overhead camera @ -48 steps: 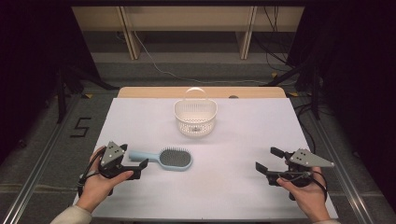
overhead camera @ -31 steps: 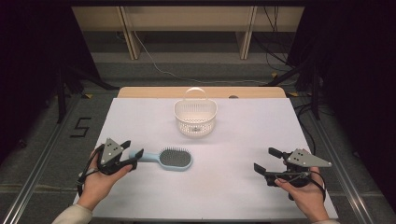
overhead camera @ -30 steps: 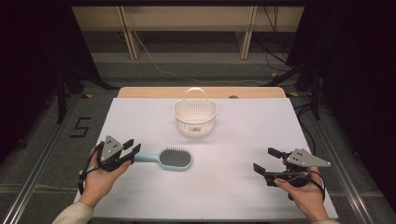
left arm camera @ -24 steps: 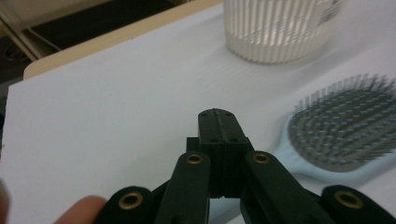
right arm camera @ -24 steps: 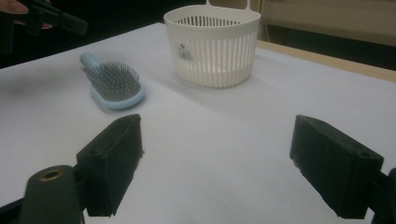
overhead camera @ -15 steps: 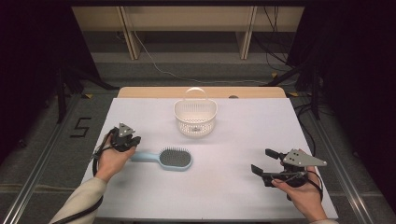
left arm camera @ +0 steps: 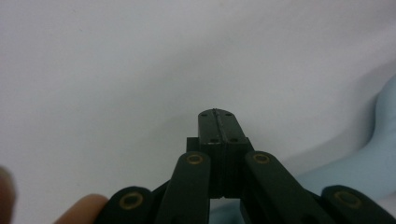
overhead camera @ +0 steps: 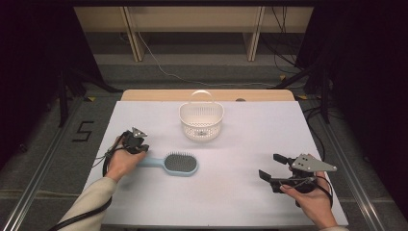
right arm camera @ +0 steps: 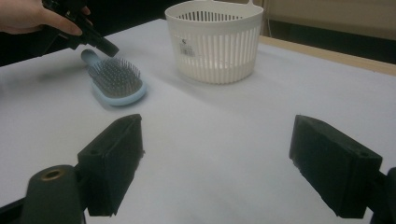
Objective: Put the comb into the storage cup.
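High view, one hairbrush, one basket, two grippers

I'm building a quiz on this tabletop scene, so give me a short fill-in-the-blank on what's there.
1. The white basket stands ___ of things.
2. The left gripper has its jaws ___.
3. The hairbrush lies with its bristles facing ___.
4. The right gripper has its jaws ___.

Missing words: empty; shut; up; open
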### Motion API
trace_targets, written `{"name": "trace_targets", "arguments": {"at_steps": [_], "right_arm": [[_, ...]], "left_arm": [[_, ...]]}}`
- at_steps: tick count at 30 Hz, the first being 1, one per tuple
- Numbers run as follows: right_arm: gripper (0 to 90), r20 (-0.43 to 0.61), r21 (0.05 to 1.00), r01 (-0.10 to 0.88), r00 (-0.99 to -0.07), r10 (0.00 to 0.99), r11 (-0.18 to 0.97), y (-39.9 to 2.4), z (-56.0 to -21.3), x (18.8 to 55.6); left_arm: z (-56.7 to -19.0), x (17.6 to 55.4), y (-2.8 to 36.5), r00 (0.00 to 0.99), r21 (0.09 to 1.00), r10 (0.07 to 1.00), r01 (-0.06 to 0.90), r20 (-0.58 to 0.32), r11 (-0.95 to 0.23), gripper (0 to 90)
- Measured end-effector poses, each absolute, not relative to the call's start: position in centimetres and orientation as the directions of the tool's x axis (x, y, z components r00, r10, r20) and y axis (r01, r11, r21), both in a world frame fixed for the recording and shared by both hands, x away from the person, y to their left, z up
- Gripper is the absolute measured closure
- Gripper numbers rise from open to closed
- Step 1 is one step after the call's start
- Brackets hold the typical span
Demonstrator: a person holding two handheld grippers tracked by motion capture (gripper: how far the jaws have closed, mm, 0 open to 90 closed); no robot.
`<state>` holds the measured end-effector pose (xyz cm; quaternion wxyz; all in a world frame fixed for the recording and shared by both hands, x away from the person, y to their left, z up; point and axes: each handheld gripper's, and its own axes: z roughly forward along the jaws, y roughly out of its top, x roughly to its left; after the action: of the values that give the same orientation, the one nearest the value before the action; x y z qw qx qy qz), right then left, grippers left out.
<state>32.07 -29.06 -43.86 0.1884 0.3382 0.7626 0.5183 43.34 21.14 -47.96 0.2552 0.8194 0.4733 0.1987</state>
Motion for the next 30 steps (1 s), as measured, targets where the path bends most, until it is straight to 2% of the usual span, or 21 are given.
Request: {"name": "trace_targets", "arguments": {"at_steps": [10, 18, 23, 30], "right_arm": [[18.1, 0.066, 0.919, 0.320, -0.700, 0.711, 0.231, -29.1, -43.8, 32.0], [18.1, 0.066, 0.920, 0.317, -0.704, 0.707, 0.230, -29.0, -43.8, 32.0], [18.2, 0.069, 0.918, 0.321, -0.706, 0.705, 0.231, -29.0, -43.8, 32.1], [18.3, 0.070, 0.919, 0.319, -0.710, 0.701, 0.231, -28.8, -43.8, 32.1]], "left_arm": [[-47.8, 42.4, 20.8, 0.484, 0.540, 0.872, 0.716, 0.073, -0.443, 89.8], [-47.3, 38.7, 20.7, 0.517, 0.452, 0.854, 0.751, 0.051, -0.481, 89.8], [-47.1, 36.1, 19.9, 0.572, 0.419, 0.817, 0.727, 0.067, -0.544, 89.8], [-46.9, 33.5, 18.7, 0.640, 0.394, 0.767, 0.694, 0.044, -0.602, 89.7]]}}
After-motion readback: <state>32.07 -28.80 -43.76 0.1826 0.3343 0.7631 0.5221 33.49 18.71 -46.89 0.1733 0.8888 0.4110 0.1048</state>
